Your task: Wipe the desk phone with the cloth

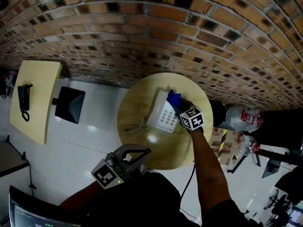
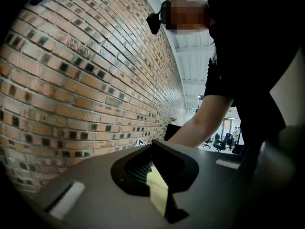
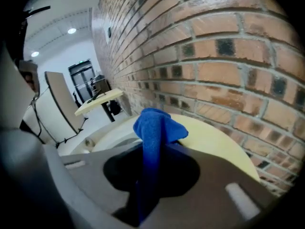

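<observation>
A: What are we logging for the right side?
B: We're logging the right gripper (image 1: 177,103) reaching in over the round table (image 1: 135,96), its fingers (image 1: 183,108) clamping on the blue cloth (image 1: 173,98). The cloth is bunching up out past the tips.
A: Where are we putting the desk phone (image 1: 162,116)?
B: We're putting it a bit right of the table's middle, nearer the edge by the brick wall (image 1: 142,27). It's white, with the keypad facing up. The cloth is sitting over its far right corner, but we're not confirming contact from up here. The coiled cord (image 1: 134,128) is lying on the table off the phone's left side.
A: And the left?
B: We're seeing the left gripper (image 1: 141,152) hanging off the table's near edge, close to the person's body, with its fingers (image 2: 167,162) together and nothing between them.
A: Are we noting anything else?
B: We're noting a second table (image 1: 40,86), rectangular, well apart on the left and carrying a dark handset (image 1: 23,97).
</observation>
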### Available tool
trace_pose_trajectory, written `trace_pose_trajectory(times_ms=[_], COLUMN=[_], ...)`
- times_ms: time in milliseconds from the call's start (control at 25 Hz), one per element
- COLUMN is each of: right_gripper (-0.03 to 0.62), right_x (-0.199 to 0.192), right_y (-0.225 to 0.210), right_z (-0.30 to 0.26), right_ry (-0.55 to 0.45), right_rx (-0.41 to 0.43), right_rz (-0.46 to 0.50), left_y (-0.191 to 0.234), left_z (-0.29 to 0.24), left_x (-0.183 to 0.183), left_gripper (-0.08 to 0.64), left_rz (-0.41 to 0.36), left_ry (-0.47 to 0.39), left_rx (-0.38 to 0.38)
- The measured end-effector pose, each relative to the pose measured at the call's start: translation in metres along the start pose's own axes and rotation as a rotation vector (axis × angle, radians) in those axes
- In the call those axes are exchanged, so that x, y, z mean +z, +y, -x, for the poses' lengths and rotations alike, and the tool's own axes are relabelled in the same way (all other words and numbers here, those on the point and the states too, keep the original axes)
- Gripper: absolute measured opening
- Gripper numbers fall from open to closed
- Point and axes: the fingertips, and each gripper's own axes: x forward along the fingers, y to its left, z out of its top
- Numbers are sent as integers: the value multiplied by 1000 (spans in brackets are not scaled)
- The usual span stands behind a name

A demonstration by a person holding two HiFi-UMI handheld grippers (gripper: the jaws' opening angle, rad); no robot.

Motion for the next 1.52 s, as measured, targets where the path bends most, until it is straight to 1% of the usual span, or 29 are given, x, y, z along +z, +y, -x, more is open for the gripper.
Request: trace_pose_trajectory(times_ms=[40, 80, 200, 280, 360, 400, 440, 520, 600, 640, 680, 720, 760, 840, 880, 920, 1000, 1040, 1160, 1200, 1240, 1280, 1320, 1400, 1480, 1520], right_gripper=[61, 61, 61, 61, 61, 63, 61, 62, 61, 61, 61, 61, 61, 61, 61, 62, 61, 63, 61, 63, 61, 62, 61, 62, 61, 61], right_x=[-8, -16, -41, -63, -82, -87, -89, -79, -53, -37, -20, -3, 14, 45, 57, 65, 72, 73, 70, 65, 58, 50, 40, 17, -5, -16], right_y=[16, 32, 82, 118, 143, 148, 150, 145, 129, 116, 102, 86, 71, 43, 32, 25, 19, 23, 57, 73, 91, 110, 129, 160, 182, 191], right_z=[-1, -2, 0, 1, 3, 4, 4, 9, 14, 15, 16, 15, 13, 3, -4, -11, -27, -34, -46, -47, -47, -47, -46, -45, -44, -44], right_ry=[22, 41, 85, 126, 147, 145, 136, 107, 60, 30, 1, -25, -45, -68, -71, -66, -38, -23, -4, -1, 5, 17, 34, 67, 97, 114], right_rx=[39, 74, 169, 231, 264, 267, 264, 248, 217, 195, 168, 138, 108, 56, 37, 24, 21, 33, 86, 104, 124, 147, 170, 208, 243, 260], right_rz=[35, 65, 103, 125, 130, 119, 106, 91, 77, 70, 66, 68, 74, 88, 93, 97, 112, 125, 186, 215, 246, 277, 306, 341, 333, 325], left_y=[-1, -2, -2, -3, -4, -5, -6, -7, -6, -6, -6, -6, -4, 2, 4, 5, 7, 8, 15, 17, 19, 21, 22, 22, 23, 22], left_z=[-1, -1, -3, -5, -7, -7, -8, -7, -6, -5, -4, -3, -1, 4, 6, 8, 11, 12, 18, 19, 20, 20, 18, 13, 10, 8], left_x=[1, 2, 1, 3, 4, 4, 3, 2, 5, 8, 11, 11, 8, 1, 0, 0, 2, 2, 0, -2, -5, -8, -7, -1, 0, 0], left_gripper=[3, 3, 3, 3, 3, 3, 3, 3, 3, 3, 3, 3, 3, 3, 3, 3, 3, 3, 3, 3, 3, 3, 3, 3, 3, 3], left_rz=[-36, -54, 0, 2, -22, -28, -18, -1, -1, -32, -79, -105, -79, 32, 45, 23, -92, -126, -97, -71, -20, 15, 6, -55, -47, -24], left_ry=[-3, -7, -8, -18, -22, -16, -8, -5, -21, -36, -44, -41, -33, -22, -22, -21, -23, -23, -13, -10, -6, -5, -8, -18, -17, -14], left_rx=[-17, -28, -27, -32, -47, -53, -53, -52, -49, -56, -68, -74, -63, -17, -8, -13, -43, -50, -27, -18, -1, 8, 3, -24, -30, -28])
